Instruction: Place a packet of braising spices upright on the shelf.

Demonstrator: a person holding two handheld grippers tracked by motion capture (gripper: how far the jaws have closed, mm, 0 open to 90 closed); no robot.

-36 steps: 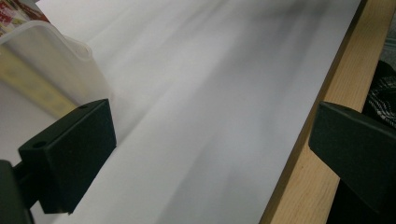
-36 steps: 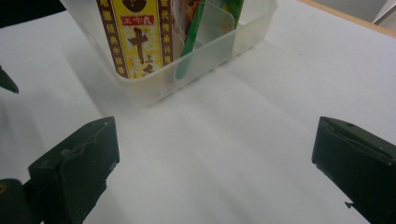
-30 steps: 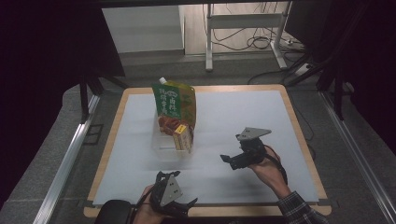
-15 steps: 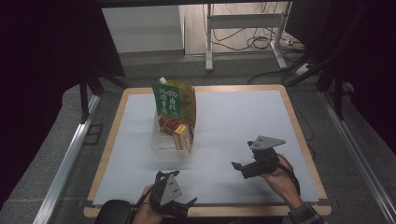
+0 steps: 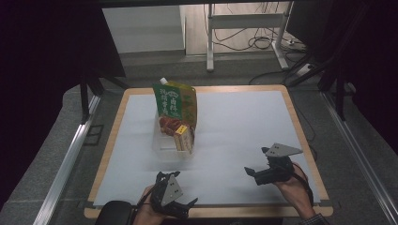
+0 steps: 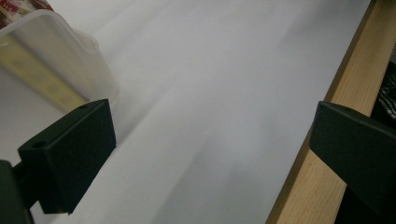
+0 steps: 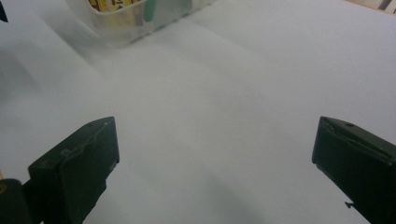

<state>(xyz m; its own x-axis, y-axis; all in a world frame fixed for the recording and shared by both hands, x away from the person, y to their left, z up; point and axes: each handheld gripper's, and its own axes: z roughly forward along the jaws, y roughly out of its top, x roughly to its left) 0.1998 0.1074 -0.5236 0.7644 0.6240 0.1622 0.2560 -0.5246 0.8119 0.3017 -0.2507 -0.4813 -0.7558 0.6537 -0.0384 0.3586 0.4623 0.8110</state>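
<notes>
Centrally, a clear plastic tub (image 5: 172, 145) held a glossy green pouch (image 5: 174, 101) and a small box (image 5: 183, 138). Both the left gripper (image 5: 180, 206) at 6 o'clock and the right gripper (image 5: 251, 172) at 4 o'clock gaped wide, empty, unobstructed.

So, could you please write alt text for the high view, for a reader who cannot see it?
A clear plastic tub holding a green pouch and a yellow box stands on a white, wood-edged table. Near the front edge, a person's hands hold the left gripper and right gripper, both open and empty.

White table sheet (image 5: 244, 126), wooden rim (image 5: 295, 117), floor cables (image 5: 256, 42), metal stand (image 5: 244, 21).
</notes>
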